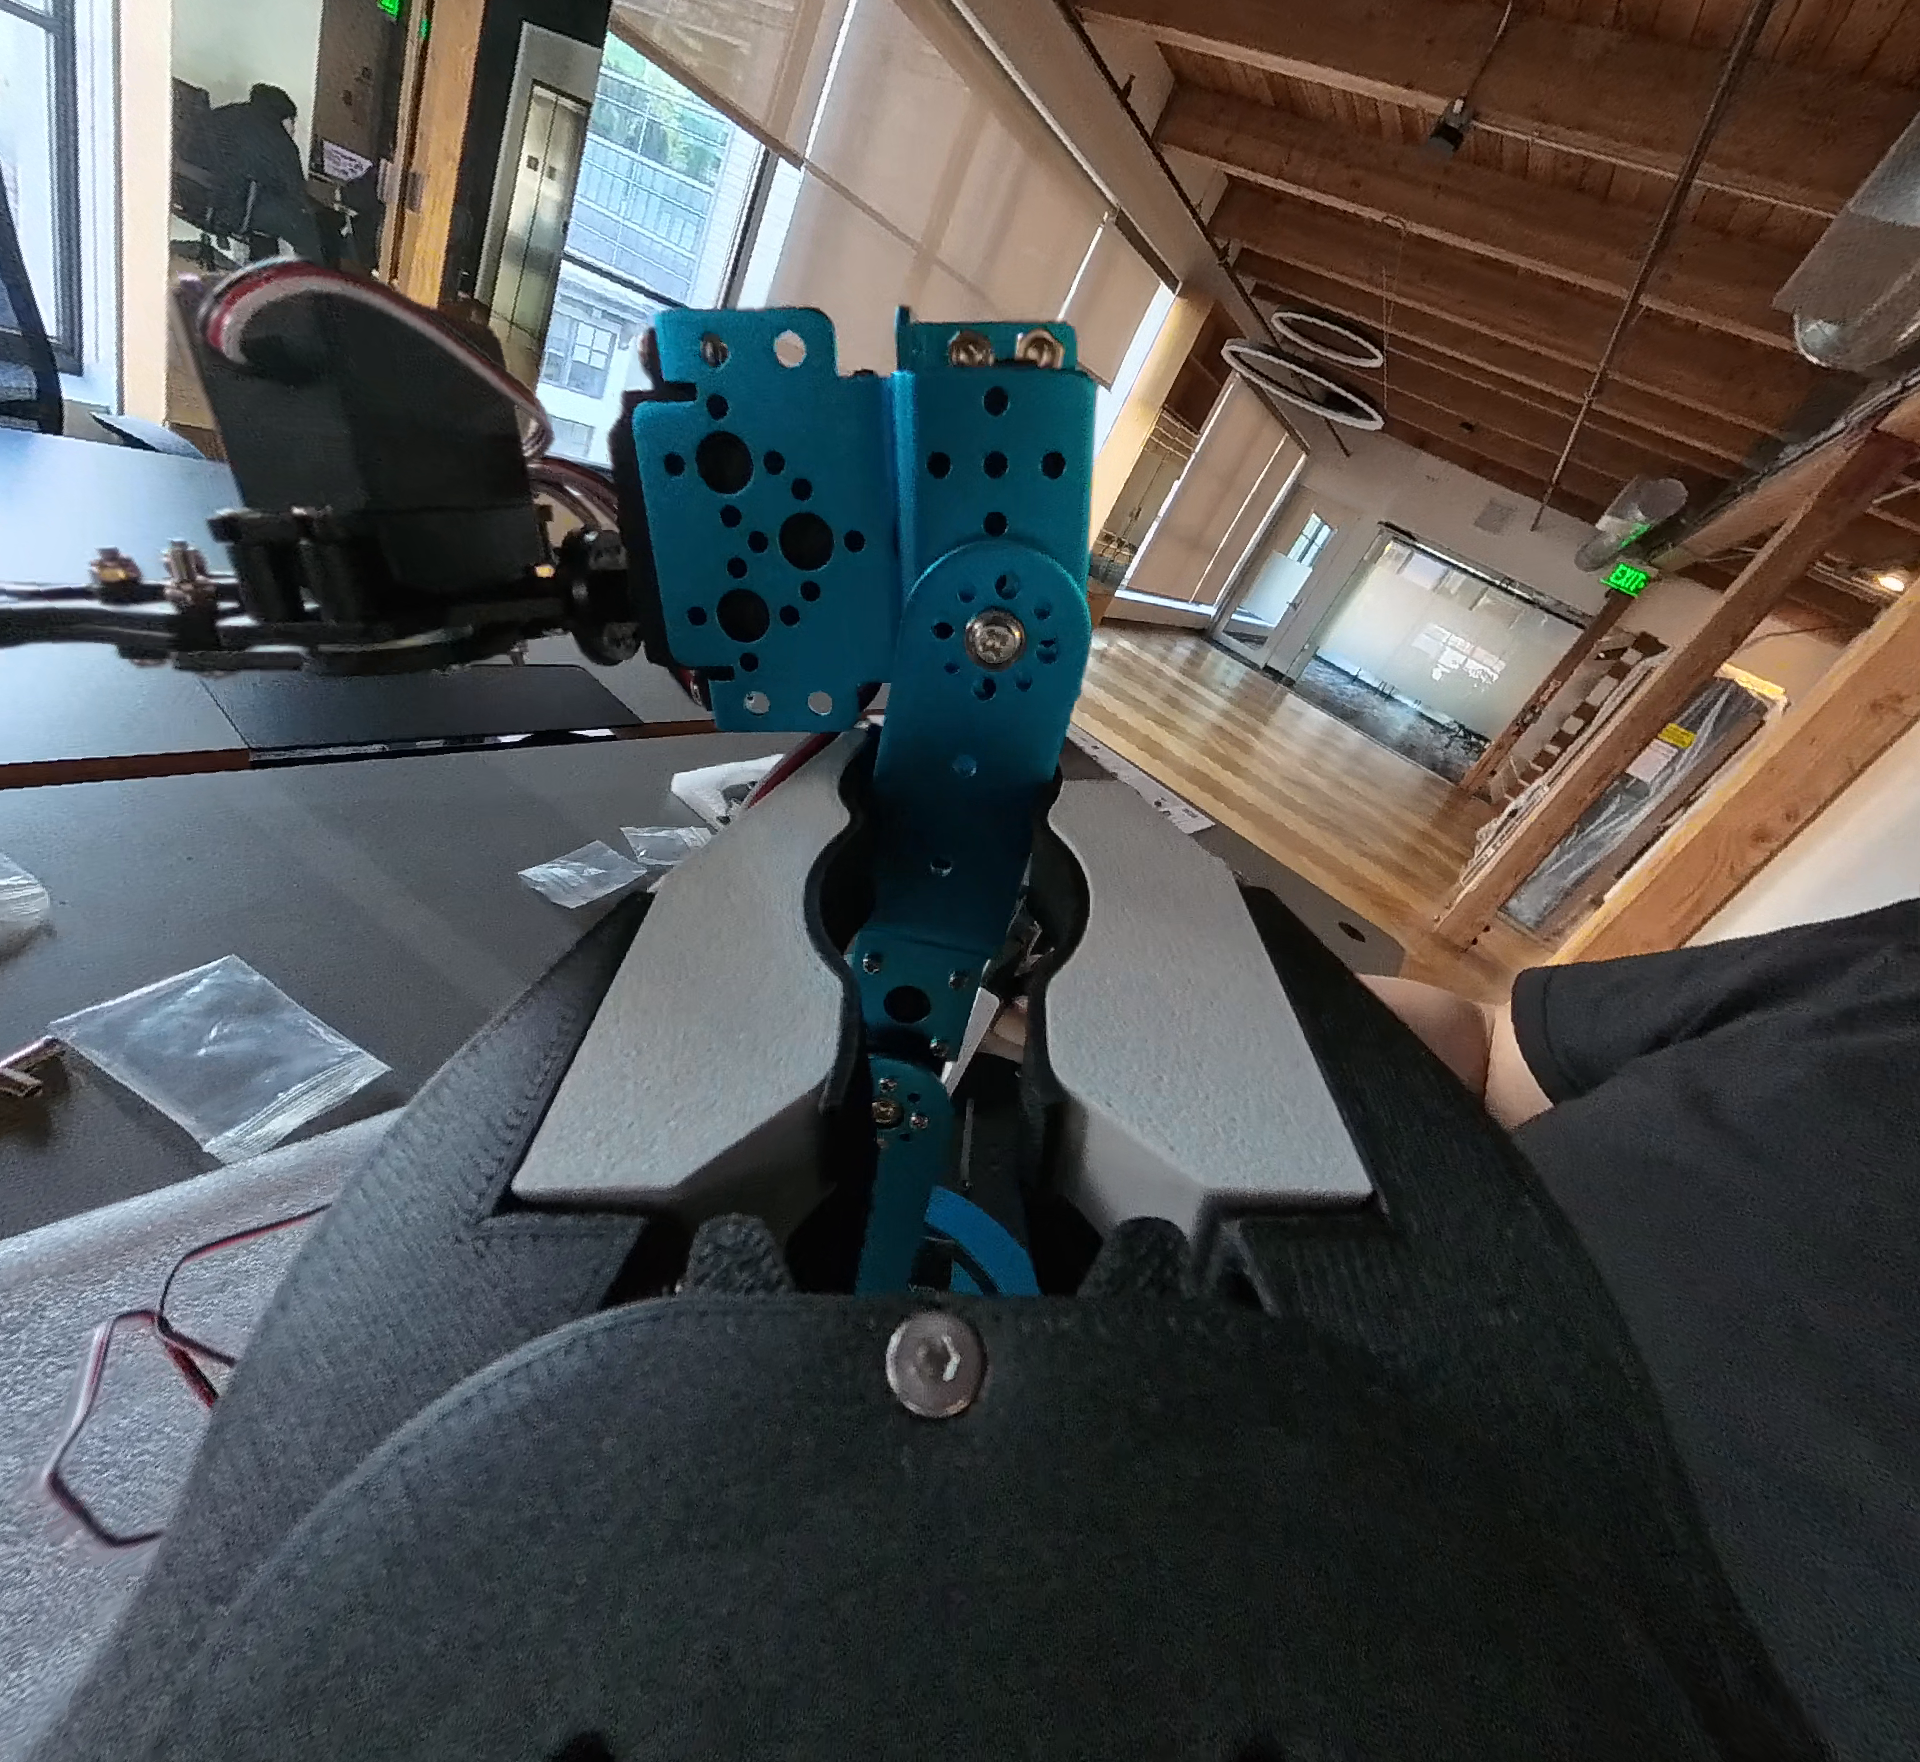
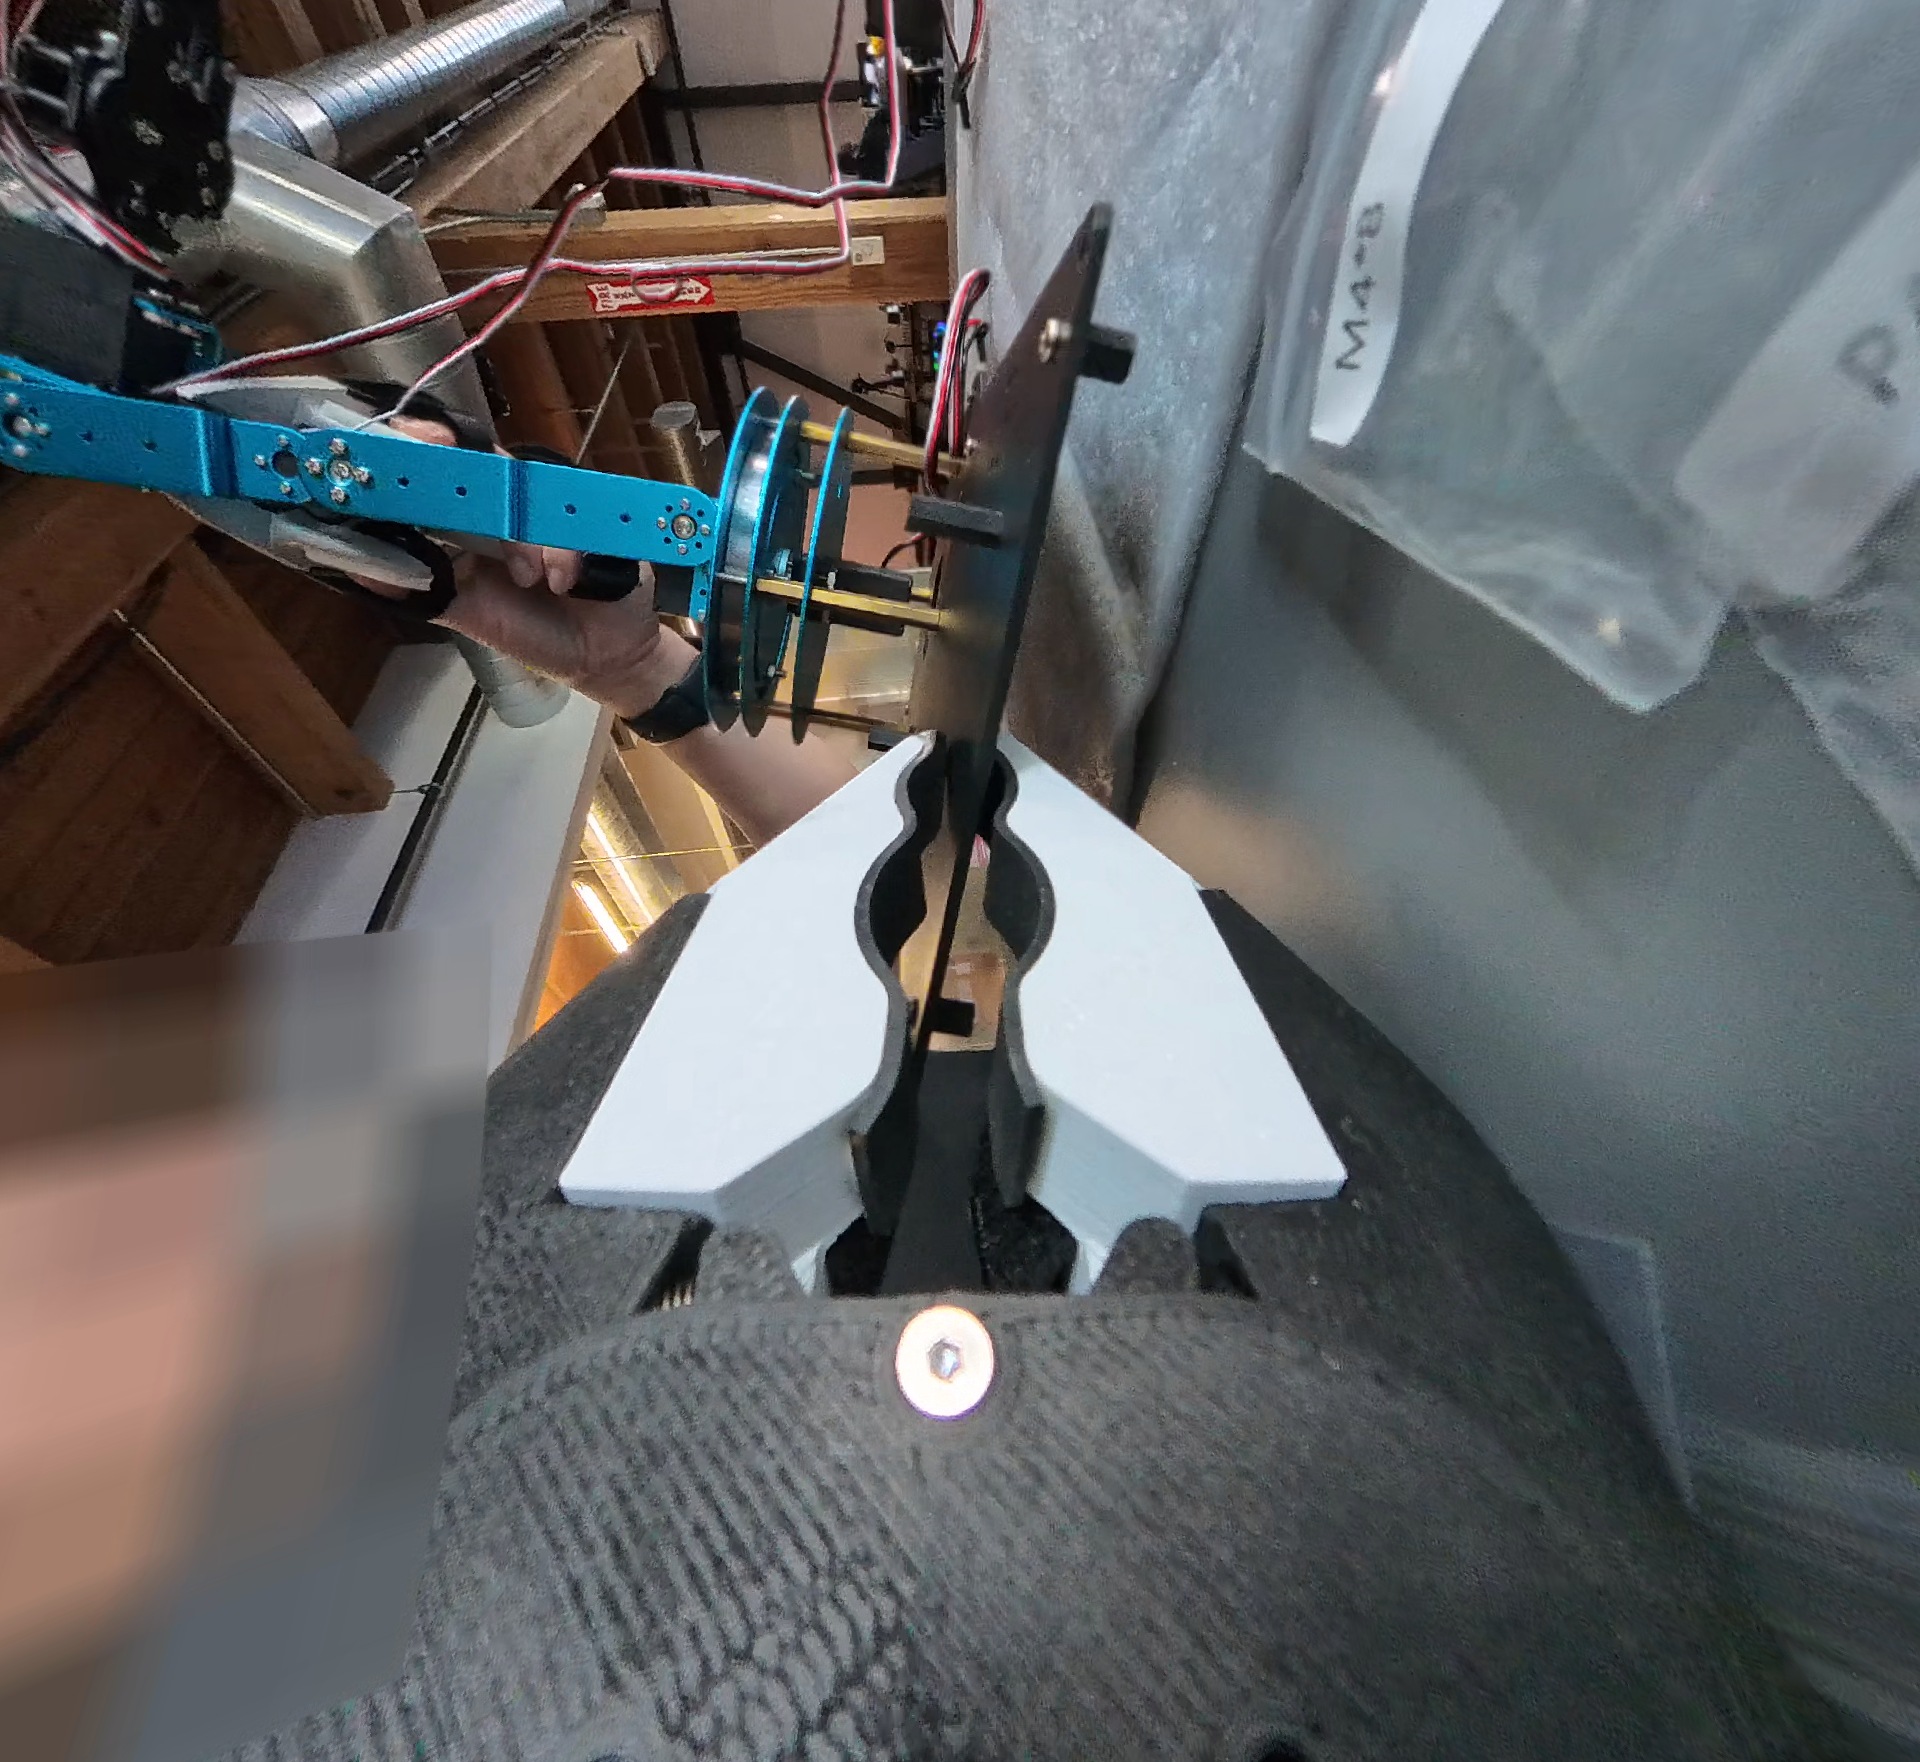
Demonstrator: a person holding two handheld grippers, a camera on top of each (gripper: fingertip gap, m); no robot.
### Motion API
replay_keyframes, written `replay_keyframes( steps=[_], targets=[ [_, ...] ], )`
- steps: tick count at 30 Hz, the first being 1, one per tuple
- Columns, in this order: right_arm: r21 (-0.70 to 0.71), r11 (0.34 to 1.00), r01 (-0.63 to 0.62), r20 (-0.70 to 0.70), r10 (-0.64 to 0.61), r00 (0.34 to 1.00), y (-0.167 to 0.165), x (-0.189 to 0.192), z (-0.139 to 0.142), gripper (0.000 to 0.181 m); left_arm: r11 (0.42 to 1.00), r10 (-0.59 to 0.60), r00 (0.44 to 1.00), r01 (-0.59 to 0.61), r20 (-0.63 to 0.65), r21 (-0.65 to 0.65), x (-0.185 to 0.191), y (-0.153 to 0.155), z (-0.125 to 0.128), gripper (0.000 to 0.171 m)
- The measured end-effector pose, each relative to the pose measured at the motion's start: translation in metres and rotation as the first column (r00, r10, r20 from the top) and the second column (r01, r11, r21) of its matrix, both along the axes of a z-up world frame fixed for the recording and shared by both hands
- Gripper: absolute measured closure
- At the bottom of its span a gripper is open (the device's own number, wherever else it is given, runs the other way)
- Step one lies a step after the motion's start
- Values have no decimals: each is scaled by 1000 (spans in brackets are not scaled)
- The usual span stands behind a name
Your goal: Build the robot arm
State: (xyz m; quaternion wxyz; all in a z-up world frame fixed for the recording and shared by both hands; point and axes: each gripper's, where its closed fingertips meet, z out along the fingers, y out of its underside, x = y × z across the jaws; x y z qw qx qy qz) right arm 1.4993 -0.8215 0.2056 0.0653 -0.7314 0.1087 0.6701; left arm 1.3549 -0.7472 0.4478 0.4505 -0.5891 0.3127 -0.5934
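A small blue metal robot arm (image 1: 987, 673) with perforated brackets rises between my left gripper's (image 1: 945, 777) grey fingers, which are shut on its lower link. Its black claw and servo (image 1: 364, 465) stick out to the left. In the right wrist view the same blue arm (image 2: 416, 486) runs to stacked blue discs (image 2: 774, 569) on brass standoffs, fixed to a black base plate (image 2: 1029, 465). My right gripper (image 2: 951, 756) is shut on the edge of that plate. The left gripper (image 2: 343, 507) and the hand (image 2: 561, 611) that holds it show behind the arm.
A dark table (image 1: 312, 881) carries small clear plastic bags (image 1: 218, 1047), a grey foam sheet (image 1: 125, 1400) and red-black wires (image 1: 156, 1328). Labelled clear bags (image 2: 1507, 310) lie close to the base plate. Servo wires (image 2: 727, 195) hang loose from the arm. A person sits far off. The tips of one gripper are about 30 cm away from the tips of the other.
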Motion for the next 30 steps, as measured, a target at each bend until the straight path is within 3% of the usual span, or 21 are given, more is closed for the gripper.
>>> replay_keyframes(
  steps=[11,25,30],
  targets=[
    [1,1000,27,-48,-27,998,1,4,11,180,999,-19,1000,19,-12,50,11,-11,19,147],
    [27,997,68,-15,-67,998,46,-24,7,180,1000,10,1000,-10,-2,18,-19,23,17,145],
    [45,995,89,-29,-88,996,63,-26,17,179,1000,11,999,-10,-36,26,-20,36,28,145]
  ],
)
